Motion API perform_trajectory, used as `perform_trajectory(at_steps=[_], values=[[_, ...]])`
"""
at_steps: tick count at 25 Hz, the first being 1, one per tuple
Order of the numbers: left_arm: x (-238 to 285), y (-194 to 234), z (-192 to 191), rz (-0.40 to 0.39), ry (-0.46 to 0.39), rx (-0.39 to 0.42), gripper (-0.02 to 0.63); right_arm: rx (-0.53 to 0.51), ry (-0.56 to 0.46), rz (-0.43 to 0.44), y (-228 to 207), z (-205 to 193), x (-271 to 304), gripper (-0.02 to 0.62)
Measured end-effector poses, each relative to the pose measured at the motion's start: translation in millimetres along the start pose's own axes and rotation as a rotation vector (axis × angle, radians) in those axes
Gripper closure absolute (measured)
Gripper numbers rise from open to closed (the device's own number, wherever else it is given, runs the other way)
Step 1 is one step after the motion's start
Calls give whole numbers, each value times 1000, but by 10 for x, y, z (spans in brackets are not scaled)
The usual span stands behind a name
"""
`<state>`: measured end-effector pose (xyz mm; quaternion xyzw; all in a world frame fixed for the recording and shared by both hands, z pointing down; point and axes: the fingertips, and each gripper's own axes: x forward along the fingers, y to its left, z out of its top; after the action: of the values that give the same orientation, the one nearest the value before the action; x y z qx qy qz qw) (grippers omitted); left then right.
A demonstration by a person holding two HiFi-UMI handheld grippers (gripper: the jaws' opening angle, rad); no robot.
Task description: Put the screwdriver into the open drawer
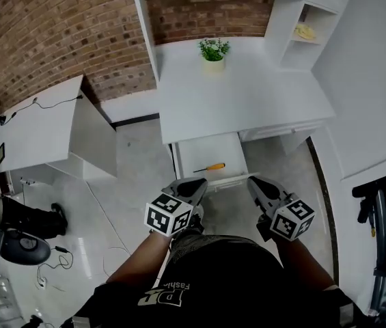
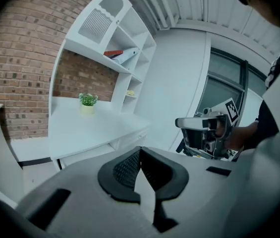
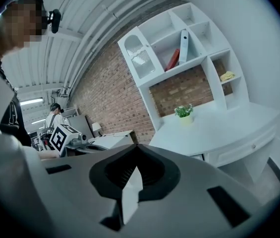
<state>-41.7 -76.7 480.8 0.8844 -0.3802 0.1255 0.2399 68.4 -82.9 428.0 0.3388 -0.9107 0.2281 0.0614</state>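
An orange-handled screwdriver (image 1: 213, 167) lies inside the open white drawer (image 1: 196, 150) under the desk, seen in the head view. My left gripper (image 1: 196, 183) hangs just in front of the drawer's front edge, jaws shut with nothing between them (image 2: 140, 151). My right gripper (image 1: 255, 182) is level with it on the right, also shut and empty (image 3: 137, 151). Both are held close to the person's body, apart from the screwdriver. In the left gripper view the right gripper (image 2: 209, 132) shows at the right.
The white desk (image 1: 247, 101) carries a small potted plant (image 1: 213, 50) and a shelf unit (image 1: 305, 26) at its back right. A low white cabinet (image 1: 35, 132) stands to the left by the brick wall. Another person (image 3: 55, 115) stands far off.
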Motion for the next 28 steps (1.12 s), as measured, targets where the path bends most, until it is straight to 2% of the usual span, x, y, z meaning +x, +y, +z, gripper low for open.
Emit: perform_trajectory(at_steps=[7, 13, 21, 28], values=[[-415, -733, -378, 98, -89, -44, 588, -16, 15, 46, 382, -403, -680, 591], [-706, -1119, -517, 126, -102, -20, 588, -12, -4, 55, 620, -599, -1008, 592], [-938, -1219, -221, 87, -127, 38, 588, -4, -42, 32, 787, -536, -1050, 592], [-1177, -910, -198, 69, -69, 59, 588, 19, -62, 8, 1026, -505, -746, 592]])
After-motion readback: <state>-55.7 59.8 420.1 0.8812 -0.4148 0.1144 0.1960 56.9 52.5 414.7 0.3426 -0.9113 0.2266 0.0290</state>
